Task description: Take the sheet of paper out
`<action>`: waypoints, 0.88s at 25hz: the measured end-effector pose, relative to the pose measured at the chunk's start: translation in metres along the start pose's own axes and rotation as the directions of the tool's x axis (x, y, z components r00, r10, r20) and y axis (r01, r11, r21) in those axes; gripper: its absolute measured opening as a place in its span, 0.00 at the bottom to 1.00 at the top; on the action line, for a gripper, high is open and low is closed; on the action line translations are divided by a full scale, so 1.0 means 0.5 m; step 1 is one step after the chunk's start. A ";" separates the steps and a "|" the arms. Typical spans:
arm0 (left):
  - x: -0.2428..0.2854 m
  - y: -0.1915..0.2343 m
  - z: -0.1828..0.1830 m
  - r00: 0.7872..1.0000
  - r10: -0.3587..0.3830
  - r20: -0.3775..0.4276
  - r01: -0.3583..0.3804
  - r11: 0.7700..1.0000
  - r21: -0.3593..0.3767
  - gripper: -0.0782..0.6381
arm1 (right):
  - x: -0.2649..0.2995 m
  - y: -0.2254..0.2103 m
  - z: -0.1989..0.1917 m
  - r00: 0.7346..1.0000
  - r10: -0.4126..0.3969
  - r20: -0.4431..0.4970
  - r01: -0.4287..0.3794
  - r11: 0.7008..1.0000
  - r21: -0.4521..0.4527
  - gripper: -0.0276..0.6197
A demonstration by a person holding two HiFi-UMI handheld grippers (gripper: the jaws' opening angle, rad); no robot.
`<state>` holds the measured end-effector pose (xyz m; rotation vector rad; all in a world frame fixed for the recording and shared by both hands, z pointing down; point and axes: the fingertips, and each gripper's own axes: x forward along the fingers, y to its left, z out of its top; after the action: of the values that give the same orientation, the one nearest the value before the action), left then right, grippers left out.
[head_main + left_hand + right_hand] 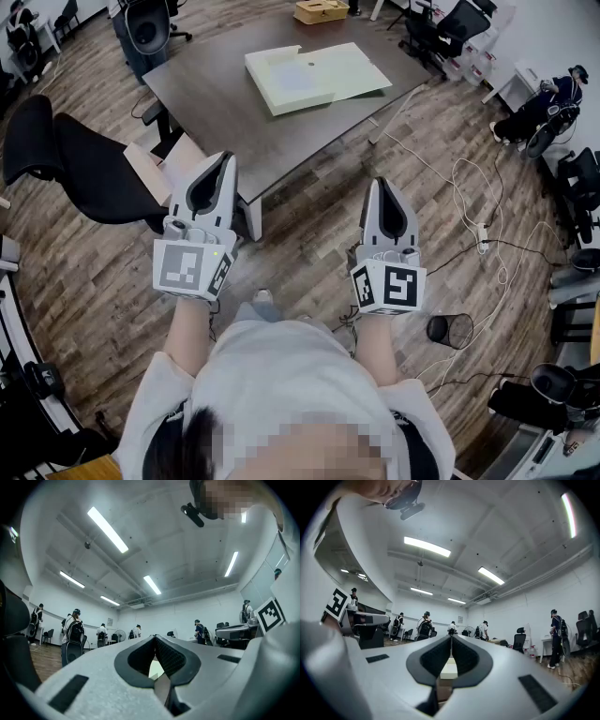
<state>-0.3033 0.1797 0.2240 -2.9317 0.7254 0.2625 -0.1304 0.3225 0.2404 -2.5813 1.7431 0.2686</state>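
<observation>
A pale green folder (314, 77) lies on the dark table (216, 108), far from me, with a lighter sheet of paper (293, 77) showing on top of it. Both grippers hang in the air short of the table's near edge, pointing toward it. My left gripper (228, 159) is shut, its tips meeting with nothing between them. My right gripper (383, 183) is likewise shut and empty. In the left gripper view the shut jaws of the left gripper (154, 637) frame a sliver of the pale folder (155, 670). The right gripper (451, 636) frames the folder (449, 670) too.
A black office chair (75, 159) stands at the left by the table corner. Cables (478, 211) trail over the wooden floor at the right, near a wire waste basket (453, 330). A cardboard box (321, 11) sits beyond the table. Several people stand at the back of the room.
</observation>
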 end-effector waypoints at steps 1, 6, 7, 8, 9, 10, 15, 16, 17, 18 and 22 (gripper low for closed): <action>0.000 0.002 -0.001 1.000 -0.001 0.002 0.001 1.000 0.000 0.12 | 0.000 0.002 0.000 1.000 -0.001 0.002 0.001 1.000 0.000 0.07; 0.000 0.007 0.001 1.000 -0.008 0.007 0.008 1.000 -0.001 0.12 | 0.003 0.009 0.006 1.000 0.002 0.009 -0.002 1.000 -0.006 0.07; 0.002 0.008 0.002 1.000 -0.009 0.008 0.009 1.000 -0.002 0.12 | 0.005 0.010 0.008 1.000 0.003 0.010 -0.003 1.000 -0.007 0.07; 0.004 0.009 0.002 1.000 -0.010 0.009 0.010 1.000 -0.003 0.12 | 0.007 0.010 0.009 1.000 0.004 0.011 -0.004 1.000 -0.008 0.07; 0.006 0.011 0.002 1.000 -0.012 0.009 0.012 1.000 -0.004 0.12 | 0.009 0.011 0.009 1.000 0.004 0.011 -0.004 1.000 -0.008 0.07; 0.008 0.014 0.001 1.000 -0.013 0.009 0.013 1.000 -0.004 0.12 | 0.012 0.012 0.009 1.000 0.003 0.012 -0.003 1.000 -0.008 0.07; 0.015 0.031 -0.003 1.000 -0.019 0.010 0.019 1.000 -0.005 0.12 | 0.027 0.021 0.008 1.000 -0.007 0.010 0.007 1.000 -0.003 0.07; 0.017 0.035 -0.003 1.000 -0.021 0.011 0.021 1.000 -0.005 0.12 | 0.031 0.023 0.008 1.000 -0.010 0.011 0.010 1.000 -0.003 0.07; 0.019 0.040 -0.003 1.000 -0.022 0.012 0.022 1.000 -0.005 0.12 | 0.035 0.026 0.008 1.000 -0.010 0.013 0.011 1.000 -0.004 0.07; 0.021 0.045 -0.004 1.000 -0.023 0.014 0.023 1.000 -0.004 0.12 | 0.040 0.028 0.008 1.000 -0.012 0.017 0.012 1.000 -0.004 0.07; 0.033 0.071 -0.008 0.999 -0.025 0.022 0.025 1.000 -0.002 0.12 | 0.064 0.029 0.003 0.999 -0.041 0.034 0.040 0.999 0.029 0.07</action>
<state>-0.3051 0.1404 0.2225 -2.9327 0.6851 0.2929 -0.1321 0.2876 0.2354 -2.5726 1.6694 0.2838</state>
